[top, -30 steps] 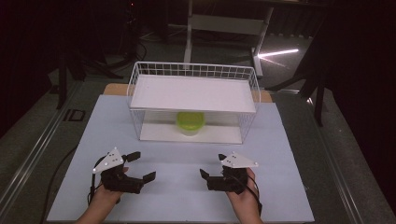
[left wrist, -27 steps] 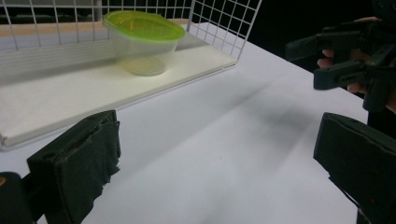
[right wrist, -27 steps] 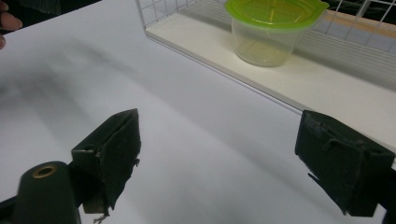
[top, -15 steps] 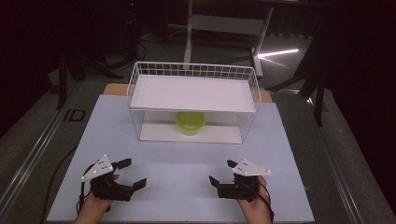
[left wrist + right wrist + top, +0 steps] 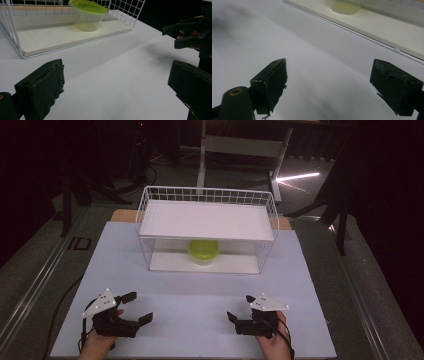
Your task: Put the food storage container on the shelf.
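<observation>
A clear tub with a green lid (image 5: 203,251) stands on the lower white board of a white wire rack (image 5: 145,220), under its upper shelf. The left gripper view has the tub (image 5: 87,15) at the top, behind the rack's wire (image 5: 11,27). My left gripper (image 5: 139,306) is open near the table's front left, with nothing between its jaws (image 5: 117,85). At the front right my right gripper (image 5: 240,307) is open and empty too (image 5: 333,82). That right gripper (image 5: 190,32) also sits at the right edge of the left gripper view. The tub's base (image 5: 344,6) is at the top of the right gripper view.
A pale mat (image 5: 200,285) covers the table between the grippers and the rack. The lower board's front edge (image 5: 387,40) runs across the right gripper view. The floor around the table is dark, with stand legs (image 5: 75,190) at the left and right.
Both hands have drawn back toward the near edge of the table, away from the rack and slightly apart. Both grippers stay open and the tub has not moved.
</observation>
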`<state>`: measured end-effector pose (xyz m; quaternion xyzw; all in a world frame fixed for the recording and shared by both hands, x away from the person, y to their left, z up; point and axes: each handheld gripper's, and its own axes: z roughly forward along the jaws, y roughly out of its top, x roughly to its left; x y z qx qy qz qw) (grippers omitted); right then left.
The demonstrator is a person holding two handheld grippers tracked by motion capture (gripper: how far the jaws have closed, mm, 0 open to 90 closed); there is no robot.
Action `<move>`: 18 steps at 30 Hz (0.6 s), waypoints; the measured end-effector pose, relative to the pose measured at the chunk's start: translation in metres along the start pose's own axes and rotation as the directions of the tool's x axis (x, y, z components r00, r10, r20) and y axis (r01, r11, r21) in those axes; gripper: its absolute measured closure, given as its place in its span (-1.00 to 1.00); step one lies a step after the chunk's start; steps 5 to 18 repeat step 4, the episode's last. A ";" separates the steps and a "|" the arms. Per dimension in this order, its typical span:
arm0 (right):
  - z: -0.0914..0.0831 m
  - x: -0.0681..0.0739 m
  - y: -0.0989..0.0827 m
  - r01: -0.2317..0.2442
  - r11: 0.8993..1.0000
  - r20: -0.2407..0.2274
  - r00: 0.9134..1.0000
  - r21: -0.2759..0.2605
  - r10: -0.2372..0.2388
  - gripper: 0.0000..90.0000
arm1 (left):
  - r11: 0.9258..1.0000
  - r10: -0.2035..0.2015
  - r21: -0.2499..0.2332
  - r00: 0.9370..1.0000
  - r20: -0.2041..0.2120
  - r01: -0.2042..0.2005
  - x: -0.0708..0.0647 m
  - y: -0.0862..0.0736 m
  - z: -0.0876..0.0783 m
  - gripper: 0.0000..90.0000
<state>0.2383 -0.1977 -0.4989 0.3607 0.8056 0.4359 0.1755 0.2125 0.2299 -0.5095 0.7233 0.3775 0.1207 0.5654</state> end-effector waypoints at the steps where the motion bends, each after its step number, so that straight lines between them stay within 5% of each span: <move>1: 0.000 -0.001 0.000 -0.004 1.000 -0.007 1.000 -0.004 0.004 -0.68 | 1.000 -0.003 -0.005 1.000 0.001 0.003 0.000 0.000 0.000 -0.97; 18: 0.000 -0.001 -0.001 -0.004 1.000 -0.008 1.000 -0.002 0.004 -0.68 | 1.000 -0.010 -0.013 1.000 0.010 0.010 -0.002 0.000 0.001 -0.97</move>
